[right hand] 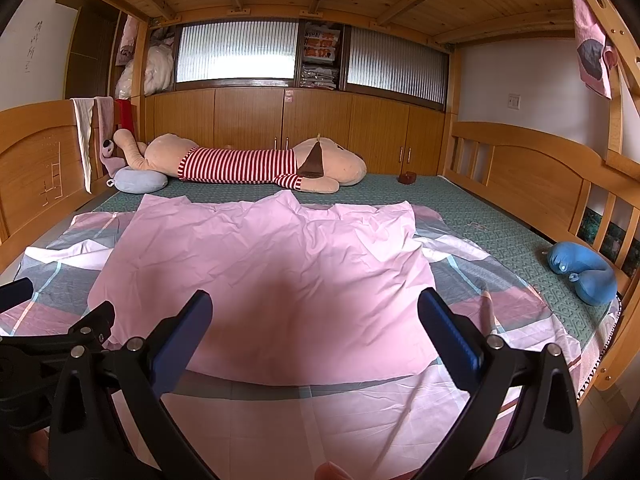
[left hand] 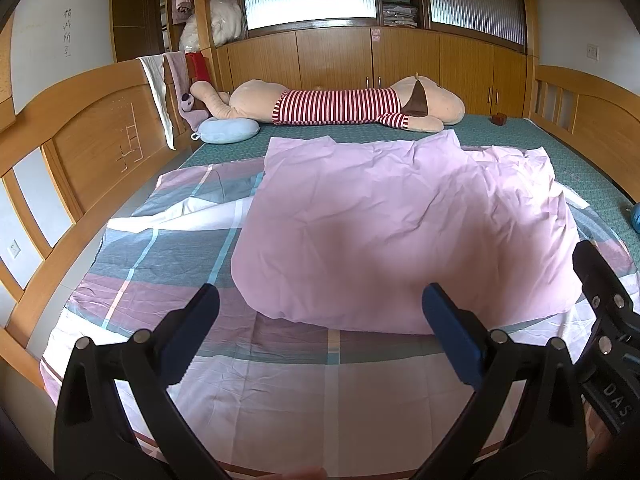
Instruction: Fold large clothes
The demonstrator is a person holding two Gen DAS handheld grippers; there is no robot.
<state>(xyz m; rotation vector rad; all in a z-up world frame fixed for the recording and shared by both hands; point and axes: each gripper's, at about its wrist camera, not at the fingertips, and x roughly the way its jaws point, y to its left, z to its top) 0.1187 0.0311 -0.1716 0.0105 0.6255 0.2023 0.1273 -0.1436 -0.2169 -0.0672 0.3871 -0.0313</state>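
The folded sheet (left hand: pixel 392 224) lies on a wider spread sheet (left hand: pixel 160 248) covering the near half of the bed (right hand: pixel 500 220). At twelve o'clock behind both, a long plush toy (right hand: pixel 248 164) stretches across the bed before the cabinets (right hand: pixel 320 120). A small cushion (right hand: pixel 138 181) sits at ten o'clock beside the headboard (left hand: pixel 92 148); another cushion (right hand: pixel 582 270) rests at three o'clock, near the footboard (right hand: pixel 532 176).

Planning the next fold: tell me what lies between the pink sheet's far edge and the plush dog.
Only a bare strip of green mat lies between the pink sheet and the plush dog. Both wrist views show it.
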